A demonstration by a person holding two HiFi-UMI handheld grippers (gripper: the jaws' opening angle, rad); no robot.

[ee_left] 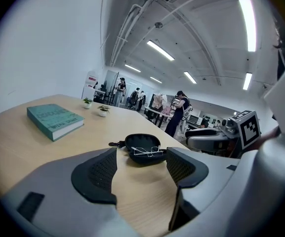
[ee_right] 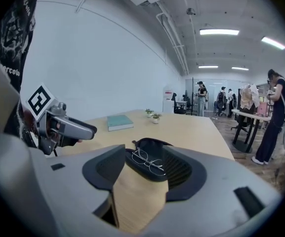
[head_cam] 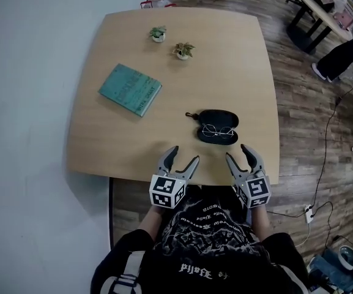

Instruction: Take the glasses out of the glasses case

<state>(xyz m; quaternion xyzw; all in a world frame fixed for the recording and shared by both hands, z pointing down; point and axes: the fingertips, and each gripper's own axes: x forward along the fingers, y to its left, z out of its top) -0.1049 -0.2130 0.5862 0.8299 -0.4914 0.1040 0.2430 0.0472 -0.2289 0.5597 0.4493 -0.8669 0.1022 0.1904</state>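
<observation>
- glasses case (head_cam: 216, 117) lies open on desk (head_cam: 133, 139), near front edge, right of centre; long axis left-right in head view, clip end at left
- glasses (head_cam: 216, 130) inside the case, along the same axis
- left tongs (head_cam: 183, 154) spread, empty; right tongs (head_cam: 237, 151) spread, empty; both short of case, pointing at it

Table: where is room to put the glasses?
Light wooden table is bare between the teal book and near edge, left of the open black glasses case, and beyond it, right of two small potted plants. Crowded: before the case, by left gripper and right gripper.
</observation>
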